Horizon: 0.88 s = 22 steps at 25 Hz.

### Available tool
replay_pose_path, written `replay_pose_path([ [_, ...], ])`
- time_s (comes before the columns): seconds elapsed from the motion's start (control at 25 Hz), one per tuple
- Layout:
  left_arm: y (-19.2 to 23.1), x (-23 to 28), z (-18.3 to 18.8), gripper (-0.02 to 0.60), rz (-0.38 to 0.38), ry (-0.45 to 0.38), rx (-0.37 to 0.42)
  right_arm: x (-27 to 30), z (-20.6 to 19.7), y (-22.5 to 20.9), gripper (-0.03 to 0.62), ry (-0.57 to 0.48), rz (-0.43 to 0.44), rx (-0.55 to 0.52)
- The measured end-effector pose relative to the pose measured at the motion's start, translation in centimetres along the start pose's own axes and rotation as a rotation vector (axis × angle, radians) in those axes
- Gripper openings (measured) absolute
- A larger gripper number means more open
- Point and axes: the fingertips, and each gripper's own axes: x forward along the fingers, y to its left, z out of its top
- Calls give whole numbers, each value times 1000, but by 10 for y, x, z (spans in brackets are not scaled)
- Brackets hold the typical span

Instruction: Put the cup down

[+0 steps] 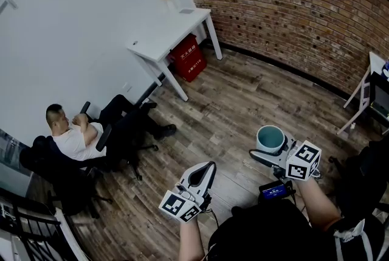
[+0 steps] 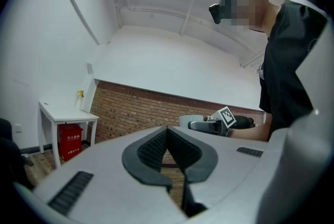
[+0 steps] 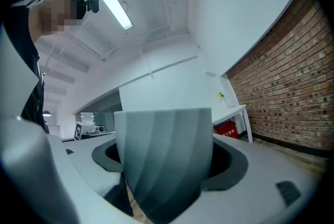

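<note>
Now right gripper clamps teal cup; red box's print unreadable.

Finish of the cup: faceted wall, smooth and matt, grey-green; plastic or ceramic cannot be told. The right gripper and the left gripper have shells of smooth, matt, light-grey plastic. The pads are dark, finely ribbed and rubber-like. The marker cube carries flat black-and-white print, matt. The floor is wood-look planking with visible grain and a dull sheen. The brick wall is rough red brick with recessed mortar joints. The white wall is smooth and matt. The table has a smooth white finish.
</note>
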Motion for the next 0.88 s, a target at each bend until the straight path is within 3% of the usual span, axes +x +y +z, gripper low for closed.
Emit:
replay_pose_path([
  [0.88,0,18,-8,8,3,26,1,-9,-2,-18,403,11,-5,11],
])
